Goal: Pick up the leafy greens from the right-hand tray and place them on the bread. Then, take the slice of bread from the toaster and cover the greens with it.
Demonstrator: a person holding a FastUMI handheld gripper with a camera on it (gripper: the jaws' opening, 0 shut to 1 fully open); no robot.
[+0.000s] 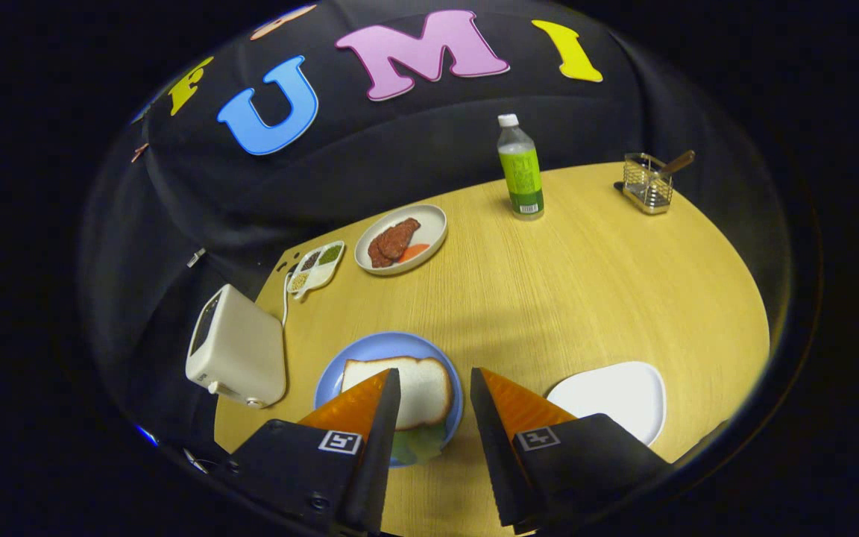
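Note:
A slice of white bread (414, 386) lies on a blue plate (370, 349), with leafy greens (418, 444) peeking out from under its near edge. My gripper (435, 382) hovers open above the plate's right part, nothing between the fingers; the left finger hides part of the bread. A white toaster (239, 350) stands to the left of the plate; I cannot see into its slots. An empty white tray (616, 395) lies just beyond the right finger.
Beyond the blue plate sit a white plate (429, 220) with meat slices (394, 241) and a small divided dish (318, 266) of seeds. A green-labelled bottle (521, 168) and a wire holder (647, 183) with a utensil stand at the table's far side.

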